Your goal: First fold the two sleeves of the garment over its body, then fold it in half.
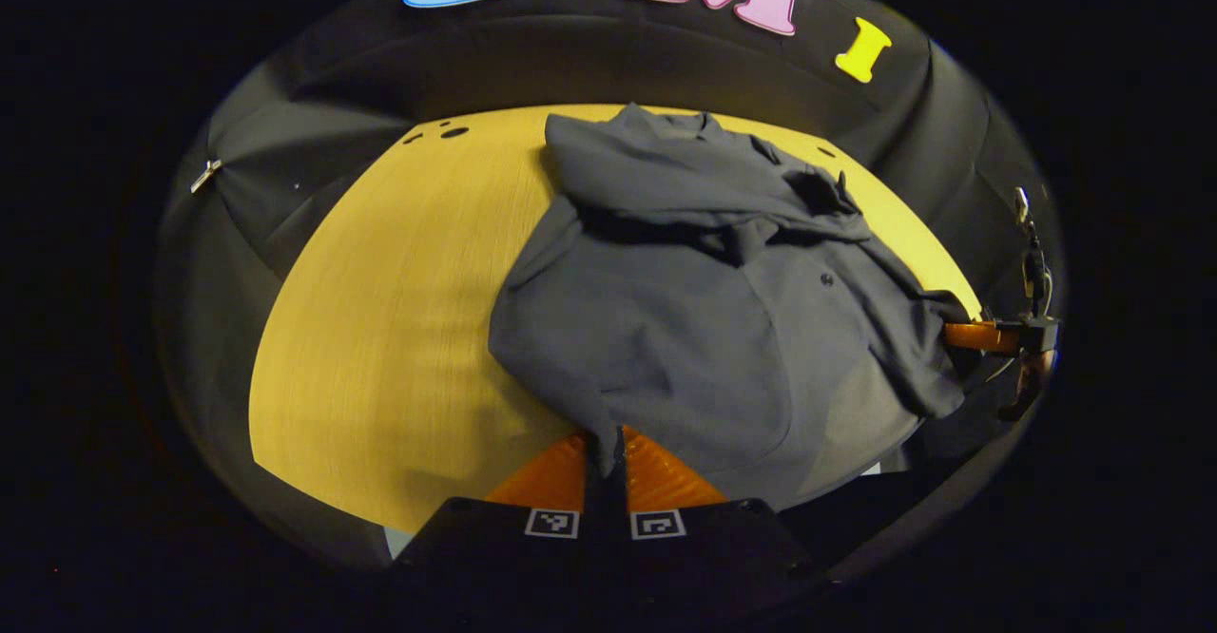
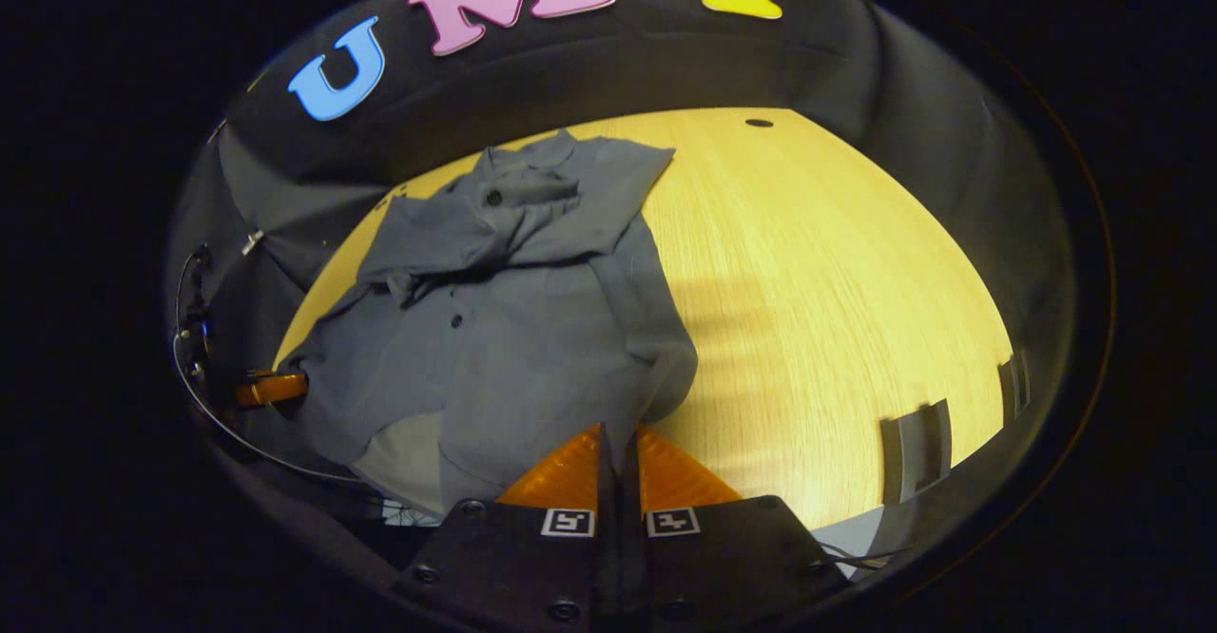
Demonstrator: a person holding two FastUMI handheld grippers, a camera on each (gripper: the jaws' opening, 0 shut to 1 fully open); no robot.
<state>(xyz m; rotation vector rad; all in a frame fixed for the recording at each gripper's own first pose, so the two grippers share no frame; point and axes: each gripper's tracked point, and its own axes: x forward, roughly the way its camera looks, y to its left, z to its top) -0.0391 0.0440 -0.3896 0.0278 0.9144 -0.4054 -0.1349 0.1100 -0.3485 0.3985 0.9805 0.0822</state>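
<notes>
A grey button shirt (image 1: 685,329) (image 2: 513,329) lies on the yellow wooden table (image 1: 380,348) (image 2: 818,310), collar toward the far wall. Both sleeves are bunched across its upper body. In the left gripper view, my left gripper (image 1: 606,441) is shut on the shirt's near hem corner, with cloth pinched between the fingers. My right gripper (image 2: 618,438) in the right gripper view is likewise shut on the other hem corner. Each gripper also appears at the far side of the other's view: the right gripper (image 1: 984,336) and the left gripper (image 2: 271,388), both at the hem.
Bare tabletop stretches on both sides of the shirt. Small dark holes (image 1: 454,131) (image 2: 759,123) sit near the table's far edge. Grey brackets (image 2: 915,450) stand at the near right edge. A cable (image 2: 204,395) loops by the left gripper. Black cloth walls surround the table.
</notes>
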